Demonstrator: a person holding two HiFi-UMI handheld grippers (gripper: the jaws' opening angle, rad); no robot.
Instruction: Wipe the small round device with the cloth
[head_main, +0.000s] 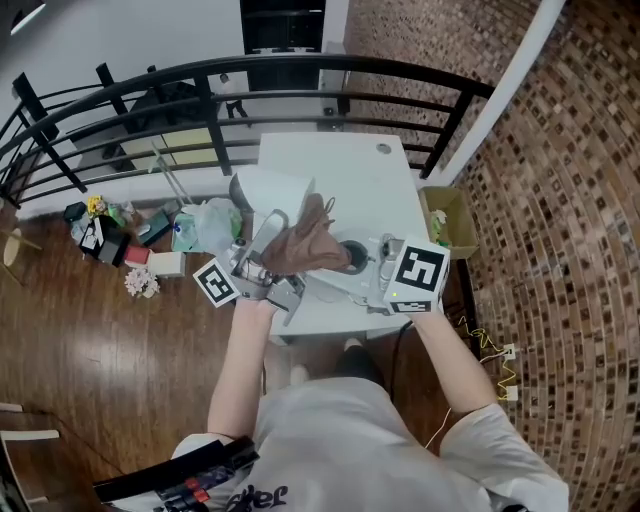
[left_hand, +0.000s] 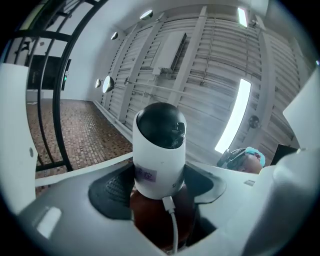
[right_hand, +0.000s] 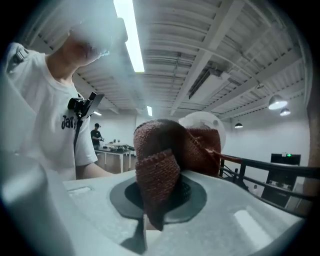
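Device: white body with a black dome, standing upright between the fingers of the left gripper, which are clamped on its lower body. A small purple label is on the front. A white cable is plugged in at the base and hangs down. A brown mass directly under the device appears to be cloth, though that view is too close to confirm it.

Cloth: brown knitted fabric, bunched. The fingers of the right gripper are closed on a hanging fold of it. The rest rises above the fingers, and a white rounded form shows just behind it.

In the head view the left gripper and right gripper are brought together over the near edge of the white counter. The cloth is draped between them and covers most of the device, which is held above the counter, not resting on it. A black railing curves round the counter's far side.
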